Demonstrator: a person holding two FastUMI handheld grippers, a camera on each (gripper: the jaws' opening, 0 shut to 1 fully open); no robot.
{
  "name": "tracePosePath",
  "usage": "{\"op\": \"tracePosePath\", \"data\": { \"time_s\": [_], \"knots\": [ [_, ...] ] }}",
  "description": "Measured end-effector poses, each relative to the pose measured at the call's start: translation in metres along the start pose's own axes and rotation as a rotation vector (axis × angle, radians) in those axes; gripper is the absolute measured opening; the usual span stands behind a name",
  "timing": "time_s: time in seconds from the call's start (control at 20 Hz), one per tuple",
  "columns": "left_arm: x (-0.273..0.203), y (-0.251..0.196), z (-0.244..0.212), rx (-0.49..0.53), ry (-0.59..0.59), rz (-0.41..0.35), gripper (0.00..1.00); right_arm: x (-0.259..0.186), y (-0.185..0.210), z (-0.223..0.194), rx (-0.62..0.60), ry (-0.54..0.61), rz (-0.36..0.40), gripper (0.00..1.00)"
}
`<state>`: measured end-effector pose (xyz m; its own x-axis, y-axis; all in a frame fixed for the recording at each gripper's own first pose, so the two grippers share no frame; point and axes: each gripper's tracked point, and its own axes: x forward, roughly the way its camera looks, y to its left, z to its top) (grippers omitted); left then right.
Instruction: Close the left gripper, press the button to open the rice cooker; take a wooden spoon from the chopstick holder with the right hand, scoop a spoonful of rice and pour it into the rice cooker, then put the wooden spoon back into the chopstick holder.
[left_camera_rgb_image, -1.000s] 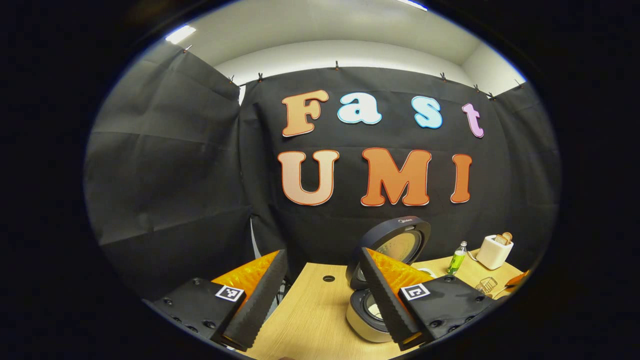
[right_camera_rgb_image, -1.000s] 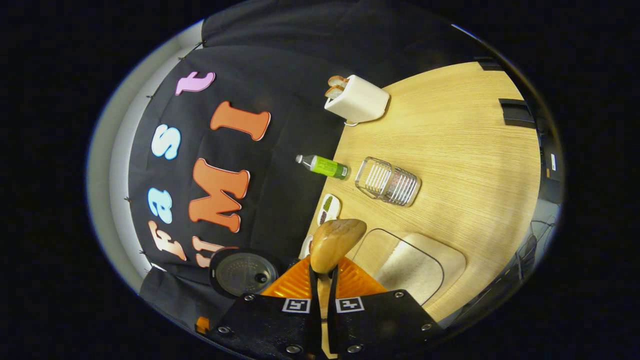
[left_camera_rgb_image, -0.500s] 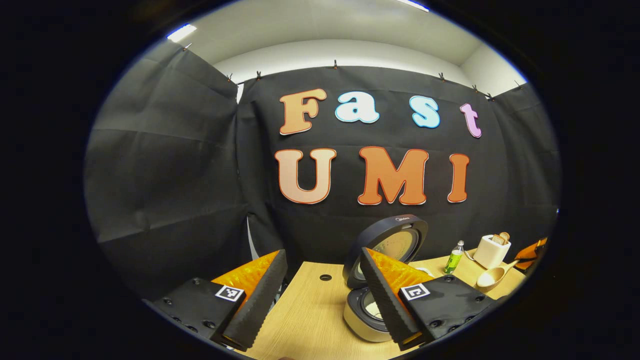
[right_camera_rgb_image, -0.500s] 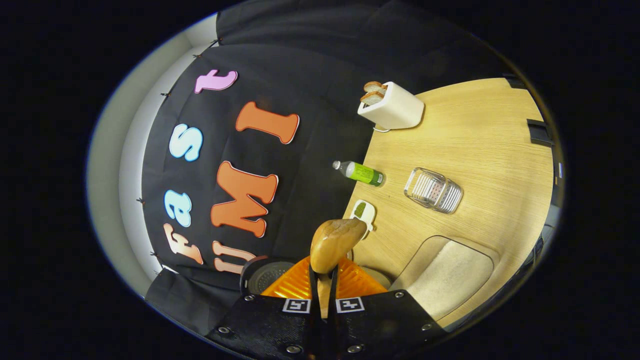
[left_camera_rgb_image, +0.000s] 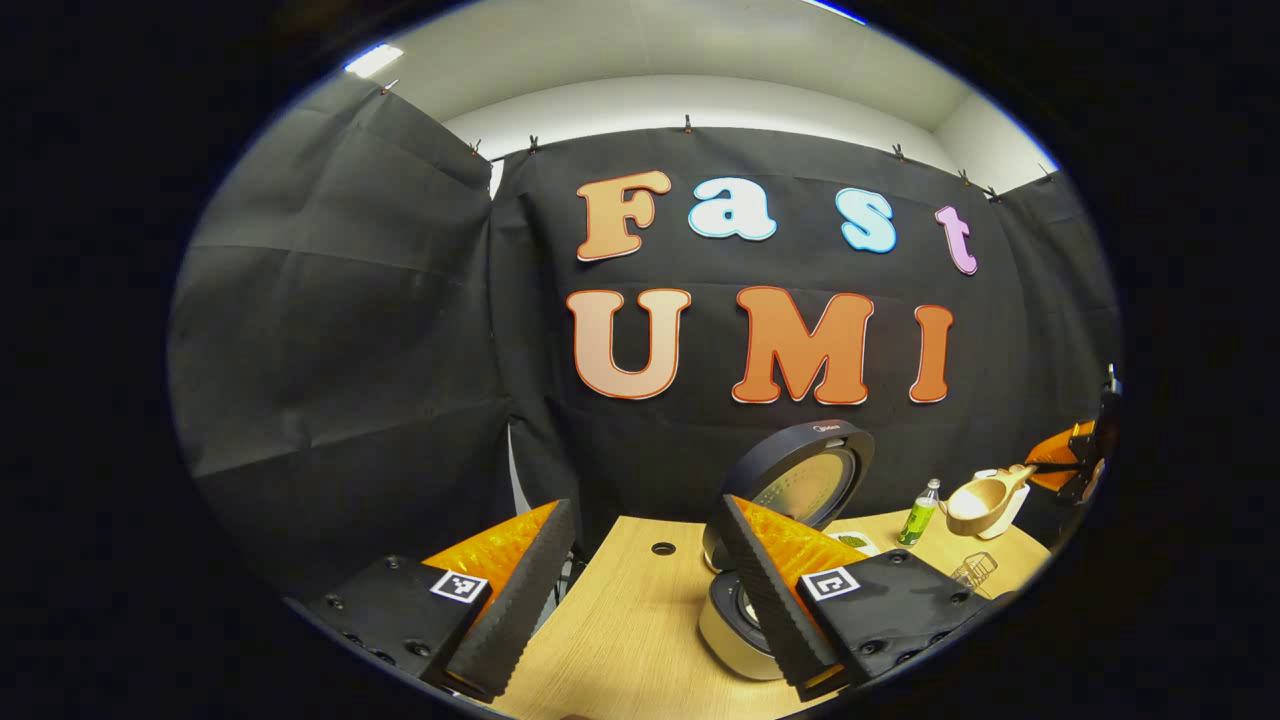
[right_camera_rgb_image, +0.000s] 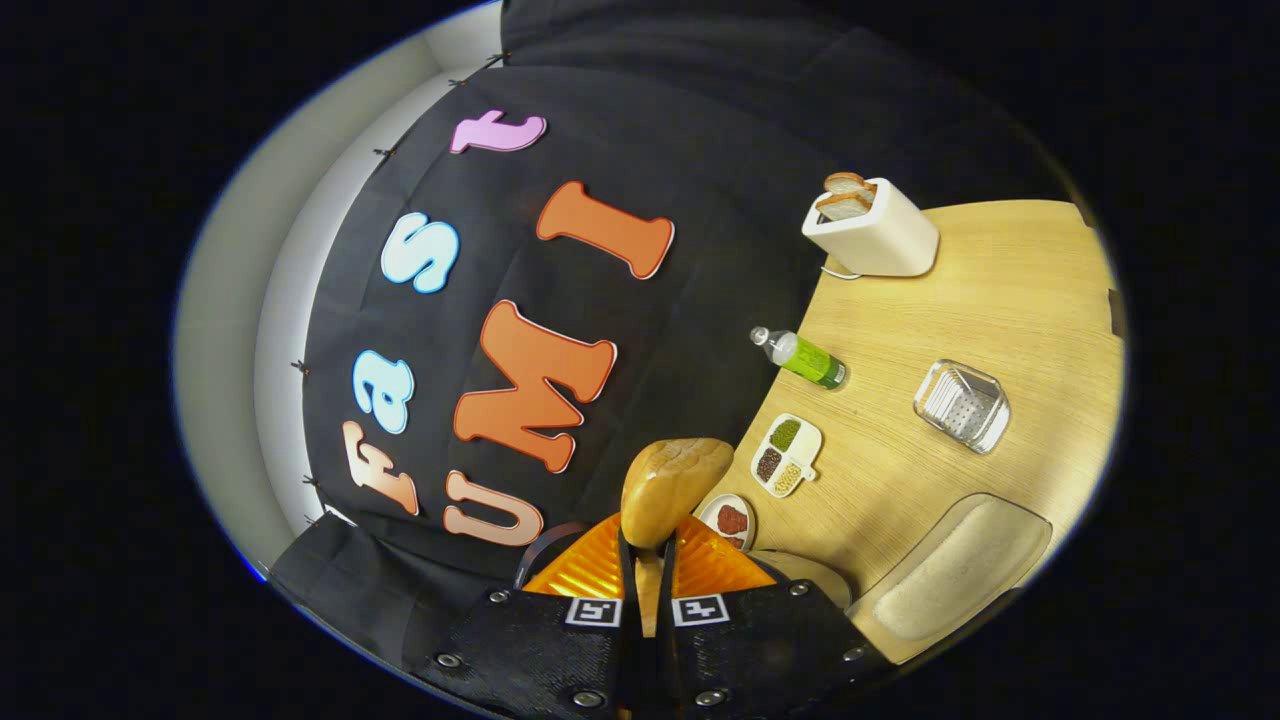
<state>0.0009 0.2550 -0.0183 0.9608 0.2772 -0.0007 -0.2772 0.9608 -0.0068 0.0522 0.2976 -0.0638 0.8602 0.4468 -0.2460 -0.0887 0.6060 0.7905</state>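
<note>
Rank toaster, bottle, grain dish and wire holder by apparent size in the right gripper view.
1. Toaster
2. Wire holder
3-4. Bottle and grain dish: look alike, no ranking.

Left gripper view: cooker (left_camera_rgb_image: 745, 625) on table (left_camera_rgb_image: 620, 640) near centre, lid (left_camera_rgb_image: 800, 480) up behind it. Right of it: bottle (left_camera_rgb_image: 917, 512), w/ holder (left_camera_rgb_image: 973, 570) nearer. Spoon (left_camera_rgb_image: 985, 495) in air far right, above table.
</note>
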Motion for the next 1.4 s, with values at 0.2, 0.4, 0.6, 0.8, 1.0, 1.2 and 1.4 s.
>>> {"op": "tracePosePath", "data": {
  "time_s": [0.2,0.4,0.6,0.8,1.0,1.2,1.4],
  "knots": [
    [0.003,0.011,-0.001,-0.016,0.001,0.021,0.95,0.022,0.03,-0.009,-0.081,0.003,0.027,0.04],
    [0.006,0.015,-0.002,-0.015,0.001,0.029,0.95,0.038,0.05,-0.021,-0.199,0.003,0.037,0.04],
    [0.004,0.016,-0.001,-0.005,-0.005,0.024,0.95,0.048,0.065,-0.029,-0.299,-0.001,0.055,0.04],
    [0.004,0.019,-0.003,0.018,-0.004,0.031,0.95,0.057,0.072,-0.036,-0.388,-0.009,0.055,0.04],
    [0.004,0.022,-0.007,0.015,0.006,0.039,0.95,0.06,0.08,-0.039,-0.459,-0.019,0.067,0.04],
    [0.003,0.027,-0.004,0.016,0.001,0.049,0.95,0.057,0.088,-0.043,-0.542,-0.034,0.088,0.04],
    [0.0,0.032,-0.004,0.01,0.0,0.057,0.95,0.056,0.096,-0.043,-0.652,-0.073,0.092,0.04]
  ]
}}
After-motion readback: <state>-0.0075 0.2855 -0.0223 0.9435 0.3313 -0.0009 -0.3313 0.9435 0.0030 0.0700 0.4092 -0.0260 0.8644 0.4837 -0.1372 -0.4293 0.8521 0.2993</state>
